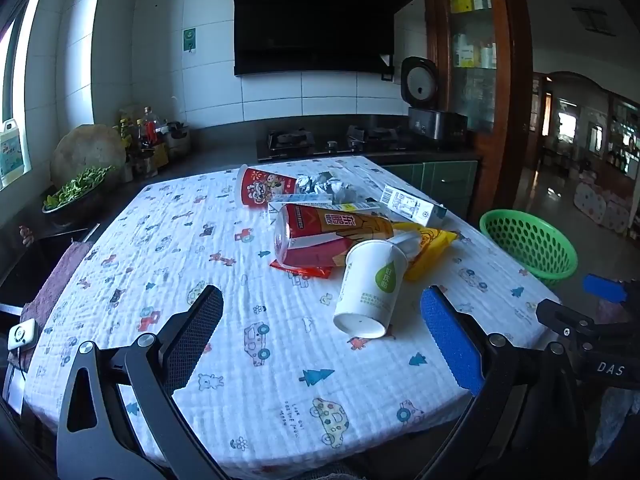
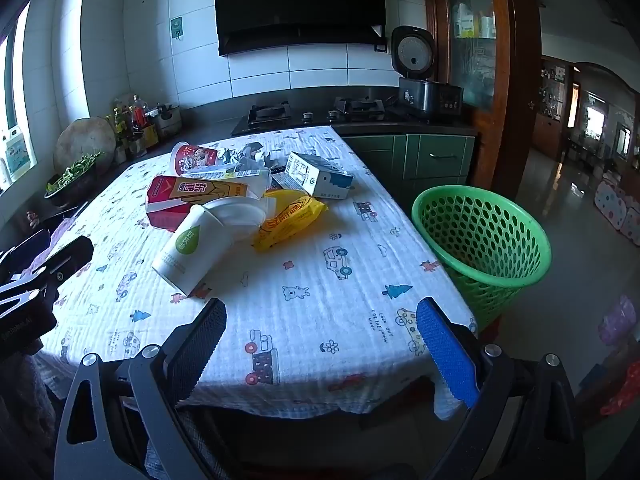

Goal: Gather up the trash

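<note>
A pile of trash lies on the table's patterned cloth (image 1: 224, 264): a white paper cup with a green drop logo (image 1: 370, 290) (image 2: 192, 246) on its side, a red and gold drink carton (image 1: 332, 232) (image 2: 196, 196), a yellow wrapper (image 1: 428, 246) (image 2: 288, 216), a red printed cup (image 1: 264, 190) (image 2: 192, 159), crumpled foil (image 1: 324, 184) and a white and blue box (image 1: 412, 204) (image 2: 318, 178). A green mesh basket (image 1: 528, 244) (image 2: 480, 236) stands on the floor right of the table. My left gripper (image 1: 320, 328) is open and empty, short of the white cup. My right gripper (image 2: 320, 344) is open and empty over the table's near edge.
Behind the table runs a dark counter with a gas hob (image 1: 328, 140), a rice cooker (image 2: 416, 76), bottles (image 1: 146, 132) and a bowl of greens (image 1: 78, 190). A wooden cabinet (image 2: 480, 40) stands at the right. A plastic bag (image 2: 618, 322) lies on the floor near the basket.
</note>
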Demonstrator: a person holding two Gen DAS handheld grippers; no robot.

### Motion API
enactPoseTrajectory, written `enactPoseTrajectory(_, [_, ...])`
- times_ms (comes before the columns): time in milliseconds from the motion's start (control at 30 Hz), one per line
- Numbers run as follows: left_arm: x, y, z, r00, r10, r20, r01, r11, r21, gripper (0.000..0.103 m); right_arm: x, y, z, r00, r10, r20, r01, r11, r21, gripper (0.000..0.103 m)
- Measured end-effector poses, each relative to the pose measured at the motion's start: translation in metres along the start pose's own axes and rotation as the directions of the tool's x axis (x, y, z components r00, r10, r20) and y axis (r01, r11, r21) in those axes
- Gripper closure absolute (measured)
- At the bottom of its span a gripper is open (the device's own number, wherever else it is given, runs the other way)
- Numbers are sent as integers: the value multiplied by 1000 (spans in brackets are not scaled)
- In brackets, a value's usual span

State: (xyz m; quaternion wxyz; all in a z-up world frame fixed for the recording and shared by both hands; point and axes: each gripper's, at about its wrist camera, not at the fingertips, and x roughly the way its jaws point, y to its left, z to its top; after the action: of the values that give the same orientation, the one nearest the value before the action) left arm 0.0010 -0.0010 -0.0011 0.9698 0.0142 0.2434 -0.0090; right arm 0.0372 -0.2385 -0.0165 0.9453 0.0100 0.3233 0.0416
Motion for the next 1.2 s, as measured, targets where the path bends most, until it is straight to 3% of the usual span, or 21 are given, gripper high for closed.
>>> enactPoseTrajectory(1200, [6,6,-3,1000,-20,-12,19,1000,-10,9,8,6,0,1000,1,-15,-1,1000,-9,10])
